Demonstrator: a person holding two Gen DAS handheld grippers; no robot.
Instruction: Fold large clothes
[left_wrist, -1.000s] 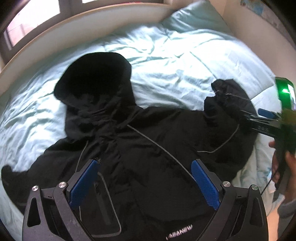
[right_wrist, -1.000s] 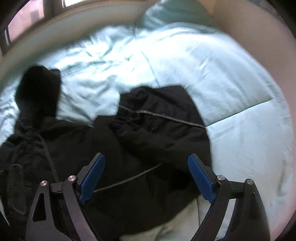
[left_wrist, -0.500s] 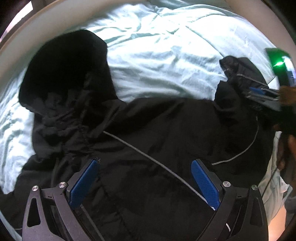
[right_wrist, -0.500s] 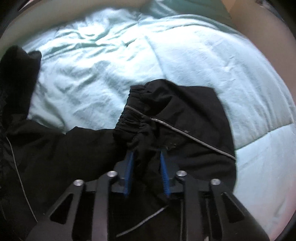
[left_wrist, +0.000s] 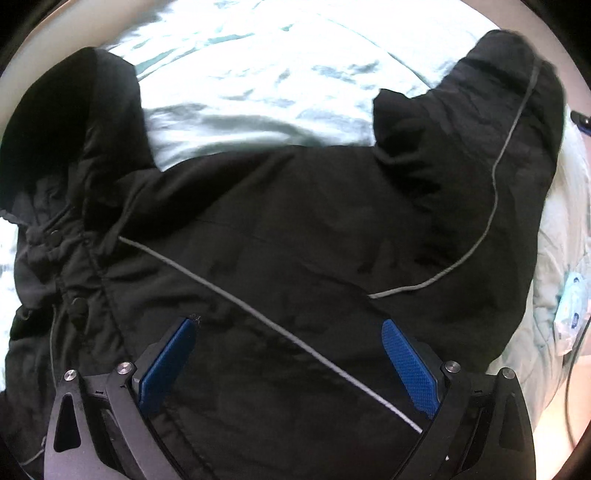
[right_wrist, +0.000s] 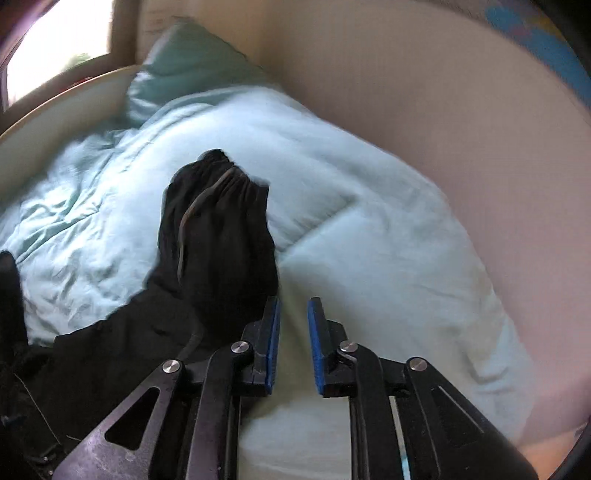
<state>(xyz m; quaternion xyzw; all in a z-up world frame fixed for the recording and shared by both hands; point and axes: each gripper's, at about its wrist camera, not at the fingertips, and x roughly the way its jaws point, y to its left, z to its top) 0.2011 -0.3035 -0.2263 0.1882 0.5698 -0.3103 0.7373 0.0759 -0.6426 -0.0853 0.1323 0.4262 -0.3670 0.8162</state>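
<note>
Home bedroom: bed w/ pale-teal duvet (right_wrist: 369, 229), matching pillow (right_wrist: 192, 59) by headboard (right_wrist: 66, 99), window (right_wrist: 55, 40) behind, plain wall (right_wrist: 424, 92).

One black jacket (left_wrist: 295, 229), one pale duvet (right_wrist: 369, 236), one pillow (right_wrist: 192, 55), two tongs.

Black jacket (left_wrist: 295, 229) (thin grey piping) on pale-teal duvet (right_wrist: 369, 229).

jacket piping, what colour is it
Grey, a thin line across the black jacket; the piping shows best in the left wrist view.
</note>
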